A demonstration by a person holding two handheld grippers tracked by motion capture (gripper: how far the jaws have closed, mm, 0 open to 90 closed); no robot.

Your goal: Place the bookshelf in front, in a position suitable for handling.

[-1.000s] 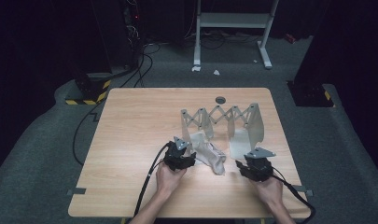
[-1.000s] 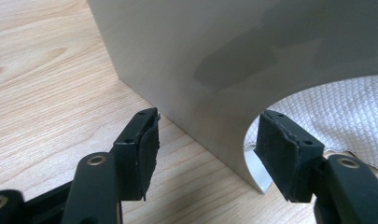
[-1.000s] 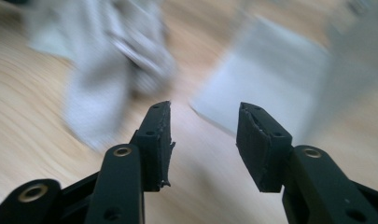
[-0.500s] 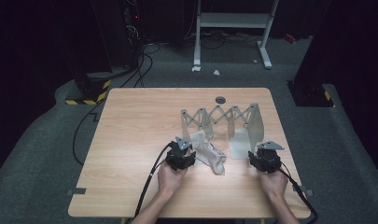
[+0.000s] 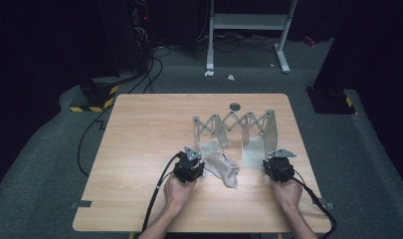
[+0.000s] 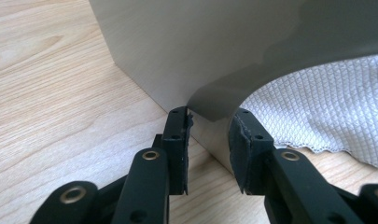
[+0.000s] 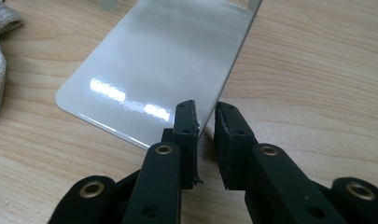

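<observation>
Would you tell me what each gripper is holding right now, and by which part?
Neither is shut on anything. The right gripper straddles the near corner of the rack's right panel; the left gripper brackets its left panel's edge.

- No words, brand names, labels or numbers can be read anywhere in these pictures.
- The one sign-like marking is the yellow-and-black hazard striping [image 5: 92, 101] on the base of the dark stand on the floor, left of the table [image 5: 139, 149]; it carries no lettering.
</observation>
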